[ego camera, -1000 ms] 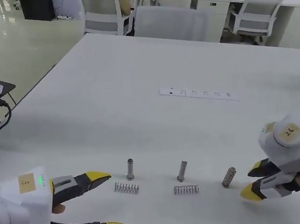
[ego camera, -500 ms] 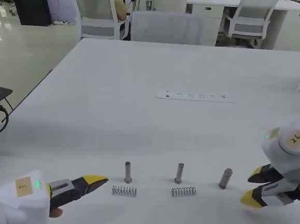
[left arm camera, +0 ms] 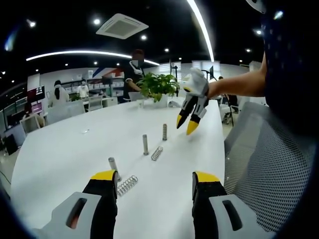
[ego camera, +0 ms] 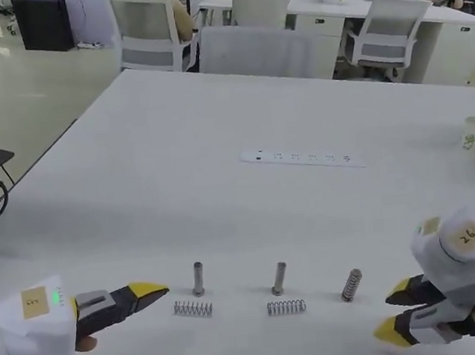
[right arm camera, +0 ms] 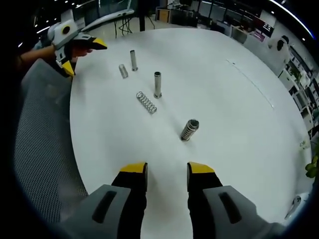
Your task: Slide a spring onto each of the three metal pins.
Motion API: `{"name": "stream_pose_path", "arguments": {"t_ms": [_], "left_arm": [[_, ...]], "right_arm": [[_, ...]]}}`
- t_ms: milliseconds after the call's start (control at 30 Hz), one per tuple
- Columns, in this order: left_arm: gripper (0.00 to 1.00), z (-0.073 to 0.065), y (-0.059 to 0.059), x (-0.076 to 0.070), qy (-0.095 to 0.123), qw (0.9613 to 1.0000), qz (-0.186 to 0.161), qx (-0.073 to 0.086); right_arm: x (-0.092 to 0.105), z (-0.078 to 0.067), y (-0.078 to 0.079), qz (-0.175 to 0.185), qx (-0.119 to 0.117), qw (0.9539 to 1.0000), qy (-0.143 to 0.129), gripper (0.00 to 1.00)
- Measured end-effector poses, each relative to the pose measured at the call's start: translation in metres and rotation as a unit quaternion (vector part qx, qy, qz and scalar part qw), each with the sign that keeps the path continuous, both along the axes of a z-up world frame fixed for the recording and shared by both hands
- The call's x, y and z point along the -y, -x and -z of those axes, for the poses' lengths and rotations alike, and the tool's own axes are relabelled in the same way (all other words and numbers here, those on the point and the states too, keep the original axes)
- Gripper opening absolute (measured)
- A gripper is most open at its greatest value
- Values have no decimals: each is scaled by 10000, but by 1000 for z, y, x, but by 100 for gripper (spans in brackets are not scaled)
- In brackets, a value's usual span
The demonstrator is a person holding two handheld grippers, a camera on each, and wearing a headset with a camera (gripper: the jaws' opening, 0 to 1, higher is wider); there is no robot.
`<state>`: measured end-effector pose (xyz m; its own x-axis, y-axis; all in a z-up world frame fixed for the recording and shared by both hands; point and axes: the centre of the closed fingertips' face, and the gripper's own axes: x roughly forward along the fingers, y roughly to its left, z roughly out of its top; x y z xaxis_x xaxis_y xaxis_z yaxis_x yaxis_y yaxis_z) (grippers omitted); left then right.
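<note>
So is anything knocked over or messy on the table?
Nothing stands out. The three pins stand upright in a row on the table. The right pin already wears a fitted spring. The left spring lies flat by the left pin, and the middle spring lies flat by the middle pin.

Three upright pins in a row (rightmost spring-sleeved), two loose springs flat beside the others.

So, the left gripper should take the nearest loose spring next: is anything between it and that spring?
Nothing visible. The left gripper is open, and bare table lies between its jaws and the spring lying beside the nearest pin.
</note>
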<state>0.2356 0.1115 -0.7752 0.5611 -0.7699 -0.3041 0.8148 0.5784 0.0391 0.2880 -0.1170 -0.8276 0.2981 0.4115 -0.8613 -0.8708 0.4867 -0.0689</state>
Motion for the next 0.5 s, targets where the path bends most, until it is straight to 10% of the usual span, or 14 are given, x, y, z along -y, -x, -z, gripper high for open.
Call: {"name": "stream_pose_path", "arguments": {"t_ms": [500], "left_arm": [[55, -2, 1, 1, -35, 10000, 38, -3]], "right_arm": [[-15, -2, 8, -139, -35, 9998, -114, 29]]}}
